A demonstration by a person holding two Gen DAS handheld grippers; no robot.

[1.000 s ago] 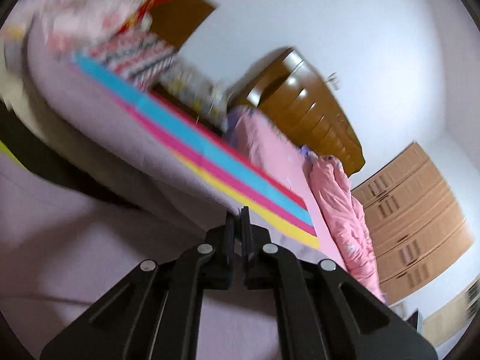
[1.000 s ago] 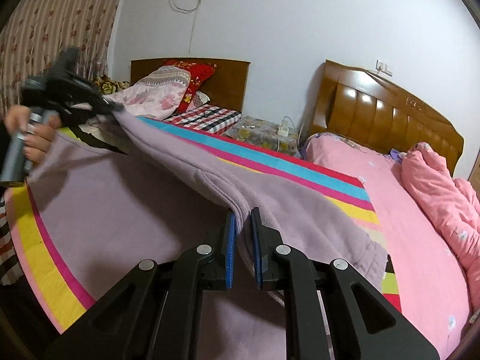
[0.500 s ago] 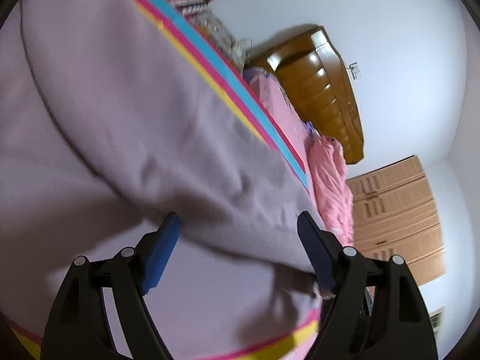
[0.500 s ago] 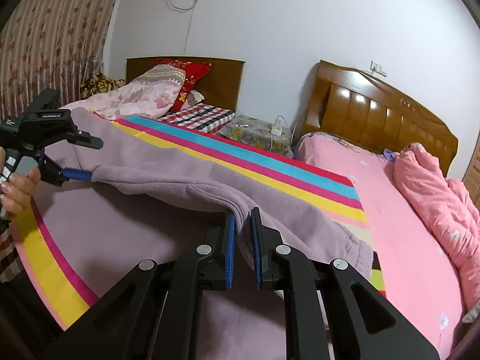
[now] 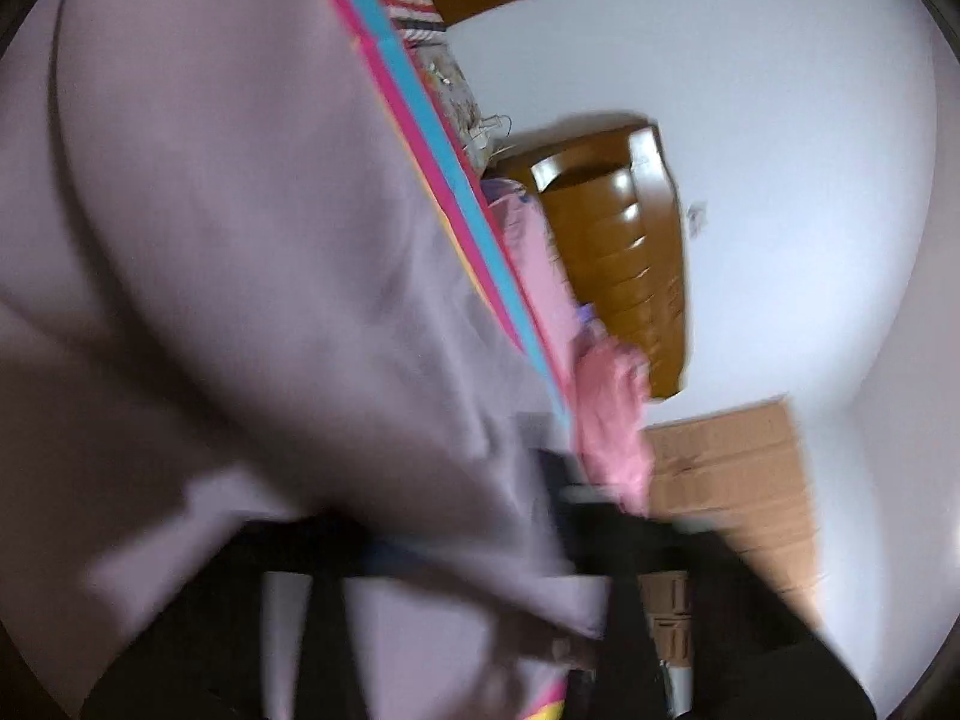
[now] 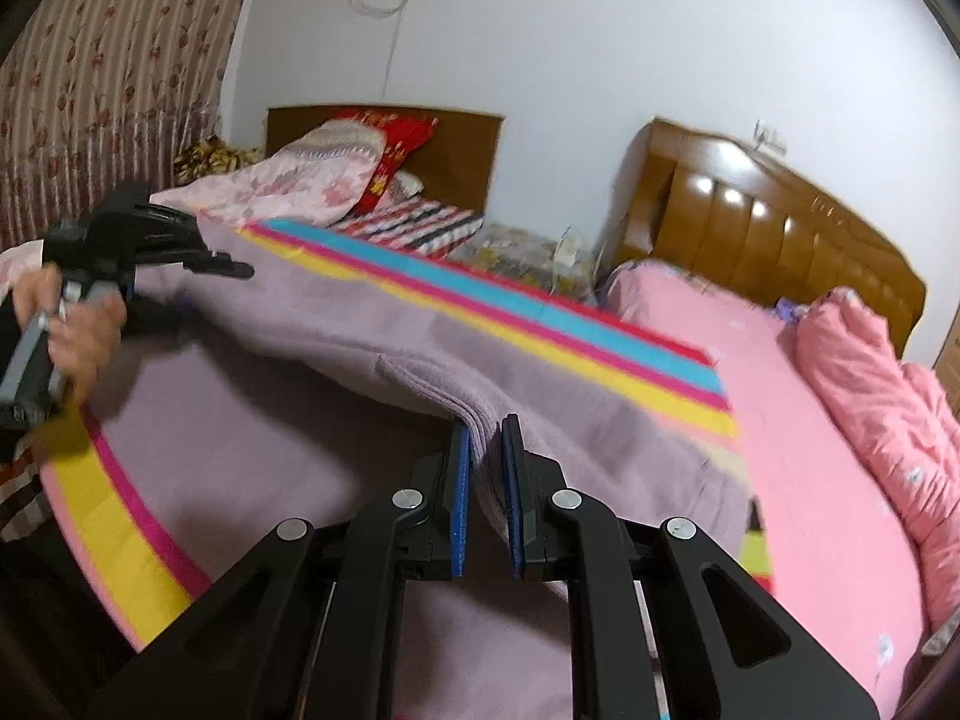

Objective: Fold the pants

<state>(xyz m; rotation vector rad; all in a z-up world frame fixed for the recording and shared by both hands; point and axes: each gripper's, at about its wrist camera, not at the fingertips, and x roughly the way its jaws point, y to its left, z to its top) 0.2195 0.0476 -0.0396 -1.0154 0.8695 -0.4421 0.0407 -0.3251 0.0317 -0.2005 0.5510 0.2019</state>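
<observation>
While its blue pads pinch a fold of the mauve pants [image 6: 336, 324], the right gripper [image 6: 485, 480] is clenched on that cloth. At ten o'clock in the right wrist view, the left gripper [image 6: 231, 269], in a hand [image 6: 78, 324], has just been closing; whether it bites cloth is unclear through blur. Pants lie across a striped blanket [image 6: 540, 318]; a pink bed [image 6: 810, 456] sits at three o'clock.

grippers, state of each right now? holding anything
Left gripper: jaws have just been closing, now shut on the purple pants.
Right gripper: shut on a fold of the purple pants.
</observation>
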